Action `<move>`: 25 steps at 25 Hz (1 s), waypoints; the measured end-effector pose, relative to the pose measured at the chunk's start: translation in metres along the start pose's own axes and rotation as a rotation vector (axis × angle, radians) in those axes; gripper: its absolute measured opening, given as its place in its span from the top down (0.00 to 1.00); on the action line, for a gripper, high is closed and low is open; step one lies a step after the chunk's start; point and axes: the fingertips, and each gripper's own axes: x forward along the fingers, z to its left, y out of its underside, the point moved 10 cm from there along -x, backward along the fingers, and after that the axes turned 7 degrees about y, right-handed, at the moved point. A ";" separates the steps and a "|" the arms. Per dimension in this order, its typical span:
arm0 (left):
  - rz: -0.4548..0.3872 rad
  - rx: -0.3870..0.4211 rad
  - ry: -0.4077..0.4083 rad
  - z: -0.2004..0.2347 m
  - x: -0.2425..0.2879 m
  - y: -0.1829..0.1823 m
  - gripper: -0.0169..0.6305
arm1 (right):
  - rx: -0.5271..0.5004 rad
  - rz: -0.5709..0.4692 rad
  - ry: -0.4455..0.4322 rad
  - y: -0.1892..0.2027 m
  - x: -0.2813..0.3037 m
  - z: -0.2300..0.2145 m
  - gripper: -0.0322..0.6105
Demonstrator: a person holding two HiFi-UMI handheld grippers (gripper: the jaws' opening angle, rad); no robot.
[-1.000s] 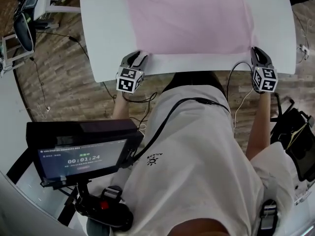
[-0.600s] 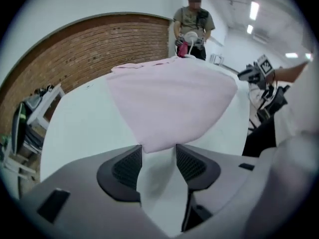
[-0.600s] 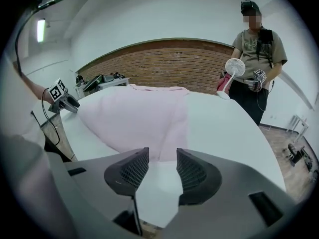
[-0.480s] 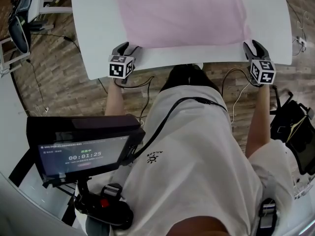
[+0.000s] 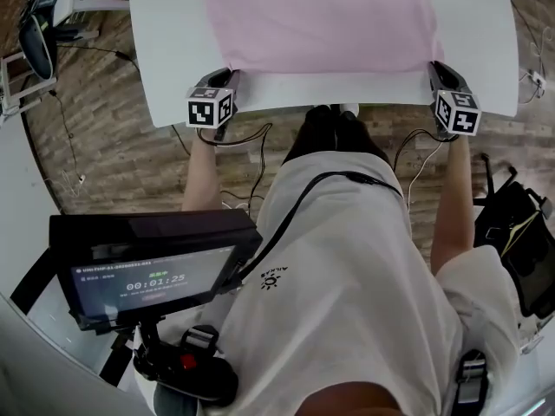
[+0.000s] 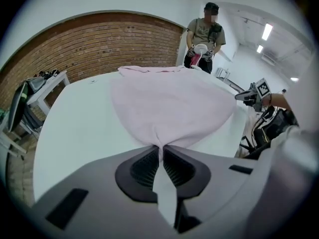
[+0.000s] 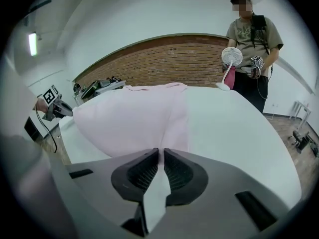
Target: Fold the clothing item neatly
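A pink garment [image 5: 321,16] lies spread flat on the white table [image 5: 169,50]. My left gripper [image 5: 229,75] is at its near left corner and my right gripper [image 5: 434,67] at its near right corner. In the left gripper view the jaws [image 6: 160,146] have just been closing and pinch a fold of the pink cloth [image 6: 169,103] between the pads. The right gripper view shows the same: the jaws [image 7: 160,151] have just been closing and are shut on the pink hem [image 7: 134,121]. The cloth bunches into a small pleat at each grip.
A person [image 7: 251,39] stands at the table's far side holding a small fan [image 7: 230,58]. A screen on a stand [image 5: 147,267] sits at my lower left. Cables trail over the wooden floor [image 5: 113,137]. A rack with gear [image 5: 39,33] stands left of the table.
Both grippers went from the table's near edge to the garment's near corners, opened there, and are now shut on the cloth.
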 end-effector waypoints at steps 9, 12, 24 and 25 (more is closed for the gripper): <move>0.142 -0.039 0.098 0.009 -0.022 0.050 0.93 | -0.003 0.044 -0.041 0.019 -0.016 0.007 0.89; 0.158 -0.084 0.136 0.003 -0.020 0.067 0.93 | 0.011 0.073 -0.048 0.034 -0.019 0.007 0.89; 0.141 -0.215 0.033 0.017 -0.039 0.109 0.64 | -0.045 0.090 -0.074 0.041 -0.010 0.006 0.77; 0.113 -0.227 -0.012 0.020 -0.046 0.111 0.64 | -0.051 0.074 -0.070 0.037 -0.013 0.004 0.77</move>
